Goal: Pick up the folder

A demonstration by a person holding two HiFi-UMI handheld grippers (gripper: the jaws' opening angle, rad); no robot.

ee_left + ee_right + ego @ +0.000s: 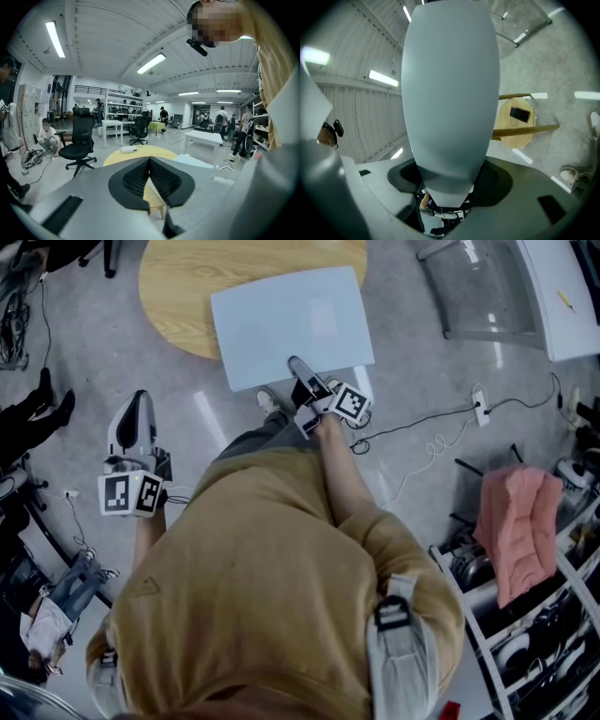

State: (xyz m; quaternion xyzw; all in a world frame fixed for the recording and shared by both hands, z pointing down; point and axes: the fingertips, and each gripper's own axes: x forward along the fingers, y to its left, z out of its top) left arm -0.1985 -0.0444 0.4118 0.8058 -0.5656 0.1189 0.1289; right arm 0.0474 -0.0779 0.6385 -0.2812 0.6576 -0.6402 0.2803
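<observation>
- Gripping the folder (291, 324) at the middle of its near edge, the right gripper (300, 367) has both jaws pressed on the sheet. In the right gripper view the pale grey-blue cover rises from between the pads and fills the centre of the frame.
- Folder: seen from the head view it lies broadside to the camera. Its far part overlaps the round wooden table (178, 287), and its near part juts out over the floor (422, 362).
- Table: in the right gripper view it shows beyond the folder's right edge, with a black phone (519, 114) lying on its top.
- Left gripper (139, 401): it hangs at the person's (272, 568) left side, well apart from the folder. Its jaws meet tip to tip with nothing between them.
- Marker cubes: one sits on each gripper just above the hand, the right cube (350, 401) near the folder's edge and the left cube (131, 493) beside the tan shirt.
- Surroundings: a power strip (480, 407) with its cable lies on the floor to the right, and a pink cloth (516, 521) hangs over a rack further right.
</observation>
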